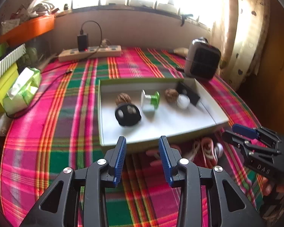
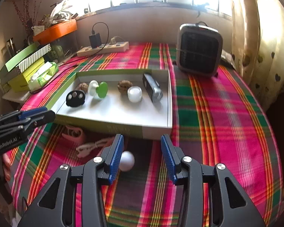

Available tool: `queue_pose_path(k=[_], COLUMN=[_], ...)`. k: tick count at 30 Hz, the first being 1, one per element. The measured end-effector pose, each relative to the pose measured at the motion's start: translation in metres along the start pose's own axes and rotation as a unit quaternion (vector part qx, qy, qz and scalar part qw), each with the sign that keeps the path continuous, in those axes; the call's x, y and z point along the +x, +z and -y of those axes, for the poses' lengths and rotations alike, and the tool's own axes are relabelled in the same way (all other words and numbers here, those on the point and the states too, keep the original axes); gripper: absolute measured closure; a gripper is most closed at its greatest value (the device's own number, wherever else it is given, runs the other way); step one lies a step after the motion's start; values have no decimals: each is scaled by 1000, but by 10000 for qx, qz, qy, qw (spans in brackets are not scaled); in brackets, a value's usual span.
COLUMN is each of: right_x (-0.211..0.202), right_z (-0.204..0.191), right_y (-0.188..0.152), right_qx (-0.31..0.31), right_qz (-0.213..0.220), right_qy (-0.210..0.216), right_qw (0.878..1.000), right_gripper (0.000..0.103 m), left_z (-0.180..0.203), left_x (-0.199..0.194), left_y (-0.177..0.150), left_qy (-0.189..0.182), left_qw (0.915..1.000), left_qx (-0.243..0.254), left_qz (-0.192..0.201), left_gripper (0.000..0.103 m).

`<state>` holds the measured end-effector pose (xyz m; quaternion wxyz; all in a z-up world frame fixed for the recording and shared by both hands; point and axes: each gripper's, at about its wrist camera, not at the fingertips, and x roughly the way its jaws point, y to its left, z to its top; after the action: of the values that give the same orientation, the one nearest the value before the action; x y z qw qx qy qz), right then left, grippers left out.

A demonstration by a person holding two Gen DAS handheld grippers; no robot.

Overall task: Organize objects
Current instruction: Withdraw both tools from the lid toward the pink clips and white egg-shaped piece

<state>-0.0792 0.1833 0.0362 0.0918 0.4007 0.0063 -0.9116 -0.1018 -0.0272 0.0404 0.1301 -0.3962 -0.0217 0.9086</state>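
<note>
Blue-padded fingers of the right claw (image 2: 141, 157) stand apart over the plaid tabletop (image 2: 227, 124), gripping nothing; a white ball (image 2: 127, 160) lies just beside the left pad. The left claw (image 1: 142, 158) is likewise spread and empty, near a pink clip (image 2: 73, 133) and a white cable (image 2: 93, 145). Beyond them sits a shallow box (image 2: 157, 127) containing two walnuts (image 2: 124, 86), a black round piece (image 2: 75, 98), a green-and-white piece (image 2: 97, 90), a white jar (image 2: 134, 94) and a dark gadget (image 2: 153, 89).

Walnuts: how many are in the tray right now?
2. One walnut sits at the tray's back left, behind the black remote; the other walnut is mid-tray, beside the white jar. None seem hidden.
</note>
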Motion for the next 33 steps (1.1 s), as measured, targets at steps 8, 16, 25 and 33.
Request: queue_pose_path(k=[8, 16, 25, 33], right_x=[7, 13, 15, 13], right_z=[0, -5, -3, -2], right_y=[-11, -15, -14, -19], right_qx=[0, -53, -106, -209], right_qz=[-139, -216, -275, -308], right_qy=[227, 339, 407, 442], right_qw=[9996, 9992, 9987, 9983], right_gripper=[60, 60, 60, 60], left_z=[3, 0, 5, 17], left_x=[8, 19, 27, 29], left_y=[-10, -13, -10, -12], left_qy=[-103, -65, -243, -381], left_qw=[9998, 9993, 9988, 9978], left_qx=[-2, -37, -40, 103], left_qz=[-179, -359, -420, -528], left_gripper=[68, 65, 63, 63])
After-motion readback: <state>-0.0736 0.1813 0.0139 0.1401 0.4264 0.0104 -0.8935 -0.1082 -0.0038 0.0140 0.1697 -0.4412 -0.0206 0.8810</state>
